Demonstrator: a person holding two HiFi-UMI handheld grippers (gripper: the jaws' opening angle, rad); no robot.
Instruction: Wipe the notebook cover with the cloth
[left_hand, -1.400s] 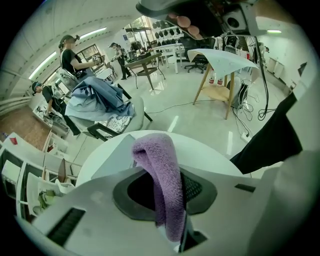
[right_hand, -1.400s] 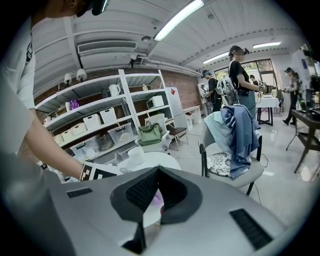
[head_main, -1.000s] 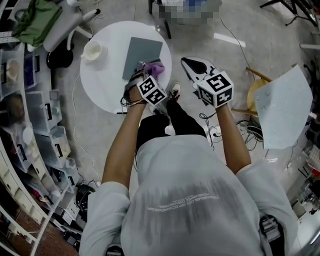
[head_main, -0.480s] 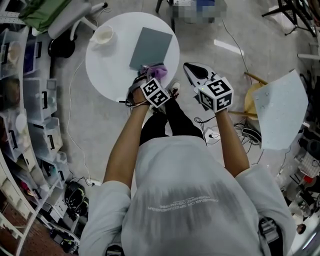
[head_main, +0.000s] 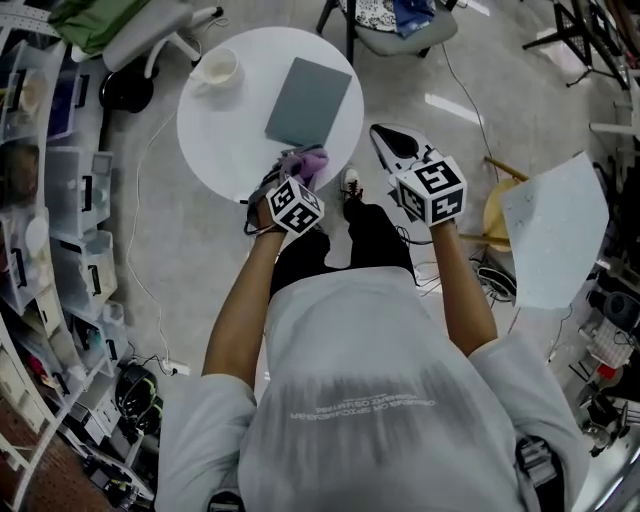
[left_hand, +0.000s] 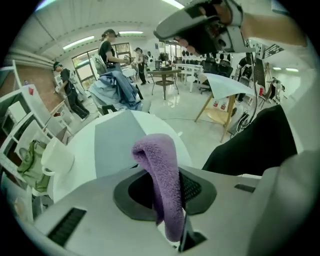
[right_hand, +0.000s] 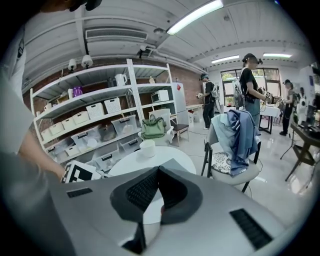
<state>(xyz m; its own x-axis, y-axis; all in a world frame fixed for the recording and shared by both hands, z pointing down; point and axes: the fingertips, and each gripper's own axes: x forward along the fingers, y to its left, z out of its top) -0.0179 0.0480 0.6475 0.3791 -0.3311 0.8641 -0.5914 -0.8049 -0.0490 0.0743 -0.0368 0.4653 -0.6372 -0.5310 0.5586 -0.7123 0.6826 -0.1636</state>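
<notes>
My left gripper (head_main: 293, 170) is pinched tight on the purple cloth (left_hand: 160, 165). A thick fold of the cloth stands up out of the jaws, and its lower end hangs down between them. In the head view this gripper sits just left of the frame's centre, at the near edge of the round white table (head_main: 215, 140). The cloth bunches right at the near corner of the grey notebook (head_main: 308, 100). I cannot tell whether the cloth touches the cover.

The notebook lies flat and closed on the table, in the upper middle of the frame, turned a little askew. A white cup (head_main: 218, 68) stands on the table's far left part, well apart from the notebook.

My right gripper (head_main: 388, 142) is right of centre, off the table and out over the floor. Its jaws are pressed together at the tips with nothing between them. In its own view the table, the cup and the notebook's corner show beyond the jaws.

At the top edge a chair (head_main: 395, 25) carries draped clothing. Storage bins (head_main: 75, 215) line the left edge, and a large white sheet (head_main: 555, 240) lies at the right.
</notes>
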